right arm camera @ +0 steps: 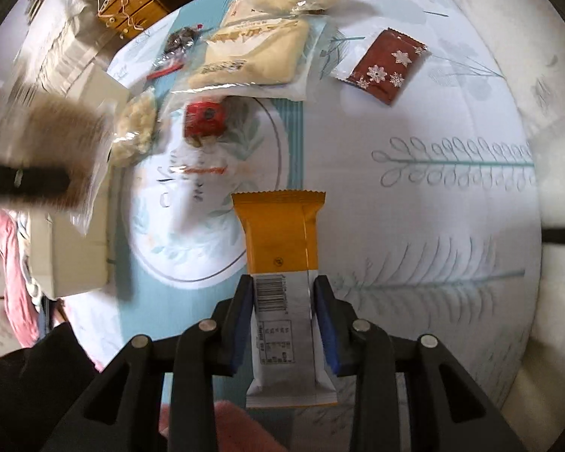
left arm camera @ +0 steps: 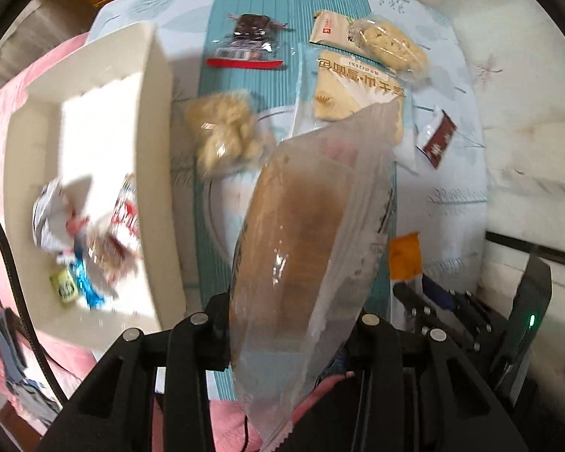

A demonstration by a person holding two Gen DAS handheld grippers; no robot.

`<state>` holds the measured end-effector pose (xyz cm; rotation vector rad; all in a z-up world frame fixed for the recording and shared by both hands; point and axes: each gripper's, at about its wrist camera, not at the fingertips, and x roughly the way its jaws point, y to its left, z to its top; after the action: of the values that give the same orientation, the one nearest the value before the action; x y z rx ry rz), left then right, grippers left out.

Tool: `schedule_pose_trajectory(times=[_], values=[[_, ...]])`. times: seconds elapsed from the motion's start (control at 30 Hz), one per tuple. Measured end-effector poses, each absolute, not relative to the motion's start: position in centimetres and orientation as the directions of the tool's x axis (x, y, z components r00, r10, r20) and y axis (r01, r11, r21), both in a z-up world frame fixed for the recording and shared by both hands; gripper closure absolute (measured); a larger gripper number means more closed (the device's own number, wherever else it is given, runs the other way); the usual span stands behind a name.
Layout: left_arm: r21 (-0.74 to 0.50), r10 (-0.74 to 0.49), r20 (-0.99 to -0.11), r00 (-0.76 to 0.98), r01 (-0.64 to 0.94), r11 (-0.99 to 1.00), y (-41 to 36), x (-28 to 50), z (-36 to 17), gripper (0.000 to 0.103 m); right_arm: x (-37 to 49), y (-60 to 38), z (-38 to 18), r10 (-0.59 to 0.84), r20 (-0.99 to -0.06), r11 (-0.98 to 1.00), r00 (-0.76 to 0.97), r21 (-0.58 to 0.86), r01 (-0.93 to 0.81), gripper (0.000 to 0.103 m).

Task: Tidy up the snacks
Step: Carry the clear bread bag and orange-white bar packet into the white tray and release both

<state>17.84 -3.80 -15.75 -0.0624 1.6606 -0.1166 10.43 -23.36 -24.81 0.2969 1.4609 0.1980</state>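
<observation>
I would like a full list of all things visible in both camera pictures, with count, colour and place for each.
bread bag: one, clear with brown bread, held by left gripper
snack bar: one, orange and white, held by right gripper
box: one, white, left of the cloth, several small wrapped snacks inside
rice cakes: two packs, beige, on the cloth
red packet: one, dark red with snowflakes, on the cloth
cloth: one, white and teal
left gripper: black, shut
right gripper: black, blue fingers

Large Chinese lettering printed on cream bread packet (left arm camera: 352, 86), seen upside down, not reliably read. Barcode and fine-print tables seen on orange-and-white bar wrapper (right arm camera: 282, 282), digits illegible. Red square logo on beige packet (left arm camera: 329, 26), unreadable.
</observation>
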Motion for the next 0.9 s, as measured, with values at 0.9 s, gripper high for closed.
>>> schedule_pose_trajectory(times=[0.9], values=[[-0.233,-0.244,-0.953,0.179,0.084,0.969,17.3,8.5,-8.6,0.065,8.0,-6.4,-13.8,0.363,-0.865,0.913,0.347,0.405,0.055,0.070]])
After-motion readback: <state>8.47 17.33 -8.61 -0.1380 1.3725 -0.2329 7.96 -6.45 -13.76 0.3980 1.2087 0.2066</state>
